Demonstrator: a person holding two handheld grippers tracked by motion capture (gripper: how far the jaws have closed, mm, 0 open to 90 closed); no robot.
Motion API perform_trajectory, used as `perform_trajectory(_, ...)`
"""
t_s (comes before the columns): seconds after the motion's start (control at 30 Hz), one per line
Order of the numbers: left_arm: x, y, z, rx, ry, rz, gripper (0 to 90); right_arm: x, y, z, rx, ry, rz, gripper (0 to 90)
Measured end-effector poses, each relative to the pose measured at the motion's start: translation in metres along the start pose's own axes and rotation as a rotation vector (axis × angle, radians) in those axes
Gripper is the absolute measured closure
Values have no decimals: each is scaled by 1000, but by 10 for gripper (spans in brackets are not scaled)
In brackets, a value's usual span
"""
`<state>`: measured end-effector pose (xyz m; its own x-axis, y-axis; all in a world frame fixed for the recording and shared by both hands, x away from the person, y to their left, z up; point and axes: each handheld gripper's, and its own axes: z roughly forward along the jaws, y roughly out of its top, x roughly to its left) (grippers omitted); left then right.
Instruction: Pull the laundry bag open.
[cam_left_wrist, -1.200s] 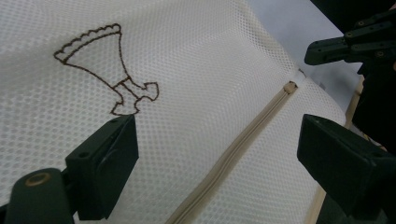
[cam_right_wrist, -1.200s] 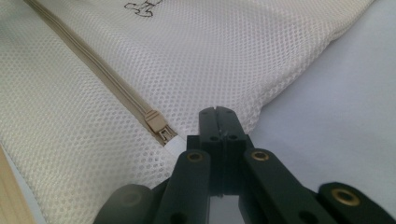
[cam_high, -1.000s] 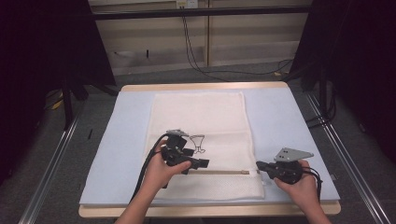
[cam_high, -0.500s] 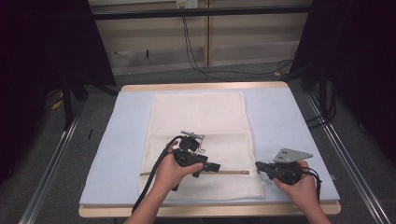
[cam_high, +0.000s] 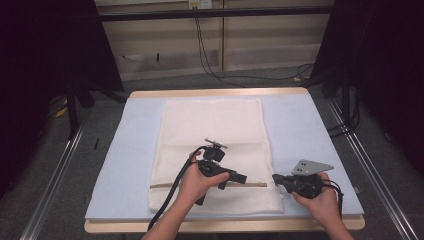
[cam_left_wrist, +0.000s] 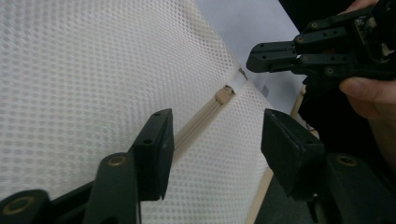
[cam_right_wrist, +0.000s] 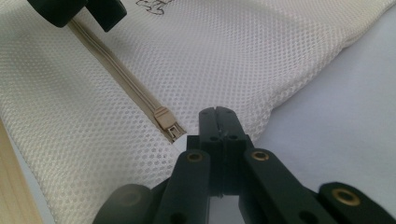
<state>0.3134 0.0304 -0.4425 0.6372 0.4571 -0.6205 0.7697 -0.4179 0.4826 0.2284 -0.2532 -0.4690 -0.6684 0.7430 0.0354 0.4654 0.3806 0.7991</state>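
Black hand-held gripper (cam_high: 243, 178) w/ brass screws, black cable, grey 3-cornered plate (cam_high: 311, 166)

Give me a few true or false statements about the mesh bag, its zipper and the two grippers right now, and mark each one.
1. The mesh bag lies flat on the blue mat. True.
2. The left gripper grips the zipper pull. False: its jaws stand apart over the zipper, short of the pull, and have just been closing.
3. The right gripper has its jaws together. True.
4. The zipper runs along the bag's far edge. False: it runs near the edge closest to the person.
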Motion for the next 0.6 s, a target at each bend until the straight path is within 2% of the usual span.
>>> perform_trajectory(0.07,-2,1,4,-5,-12,-21,479,1,0,0,3,0,0,900)
perform_trajectory(0.1,-4,1,6,-6,3,-27,483,2,0,1,4,-1,-2,900)
perform_trajectory(0.13,-3,2,8,3,8,-7,491,2,1,1,4,9,-2,900)
perform_trajectory(0.2,-4,3,13,1,-14,-39,520,3,1,1,3,9,-6,900)
perform_trajectory(0.27,-4,3,15,10,-11,-27,533,4,1,1,8,7,-6,900)
perform_trajectory(0.33,-6,3,22,14,-6,-55,537,4,1,2,8,11,-10,900)
perform_trajectory(0.37,-5,3,23,21,-4,-47,535,4,0,2,8,11,-10,900)
perform_trajectory(0.4,-6,3,25,23,-2,-59,537,4,0,2,12,11,-7,900)
perform_trajectory(0.6,-8,3,36,34,12,-65,564,3,-1,3,21,12,-8,900)
